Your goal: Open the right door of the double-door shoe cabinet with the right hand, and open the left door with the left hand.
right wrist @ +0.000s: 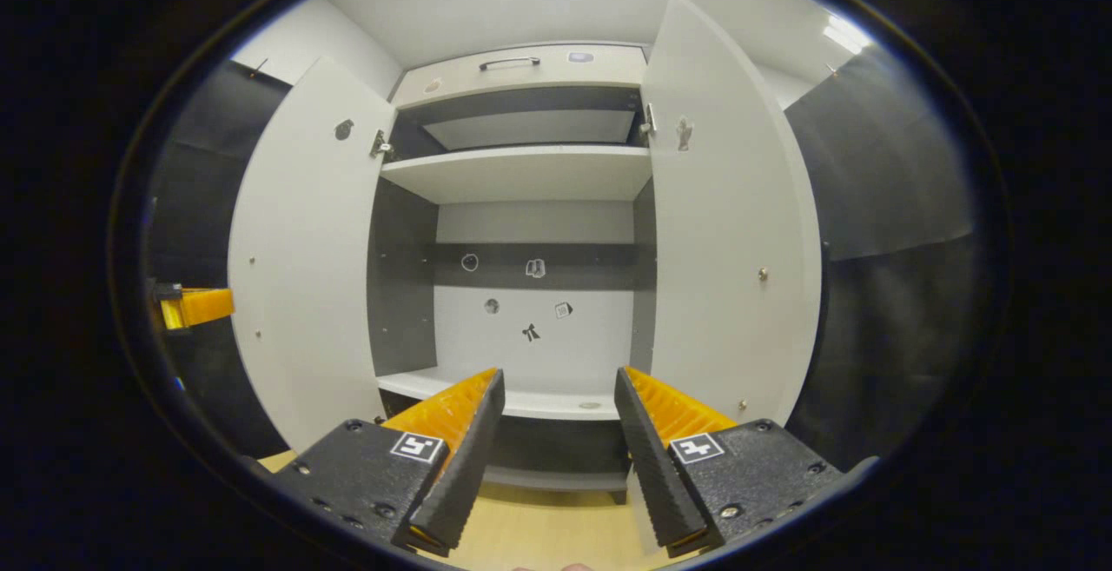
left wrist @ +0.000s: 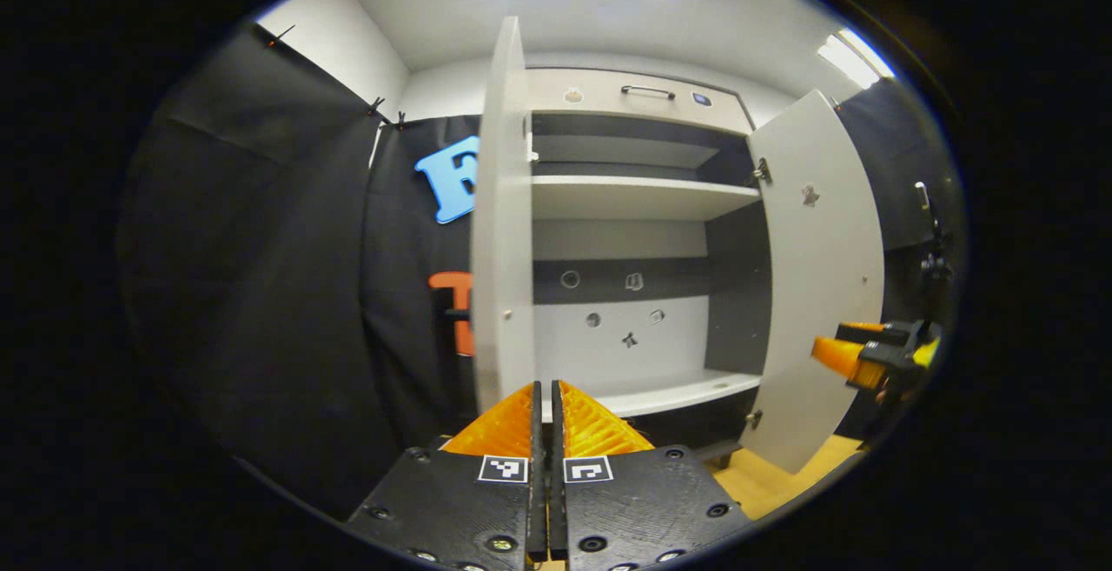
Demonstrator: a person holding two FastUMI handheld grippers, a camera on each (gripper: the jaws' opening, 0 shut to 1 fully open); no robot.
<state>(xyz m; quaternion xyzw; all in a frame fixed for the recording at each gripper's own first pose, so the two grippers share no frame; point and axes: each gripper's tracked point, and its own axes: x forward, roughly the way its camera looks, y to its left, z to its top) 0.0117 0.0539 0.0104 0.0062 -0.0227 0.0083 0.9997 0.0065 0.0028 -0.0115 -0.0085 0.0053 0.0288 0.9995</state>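
Both of my grippers are free of the shoe cabinet point(right wrist: 530, 171). On my left gripper point(left wrist: 549, 414) I see the fingers pressed together with nothing between them, just short of the left door's point(left wrist: 502, 232) edge. My right gripper point(right wrist: 556, 414) is spread wide, holding nothing, facing the bare shelves. Left door and right door point(right wrist: 730, 232) both stand swung out.
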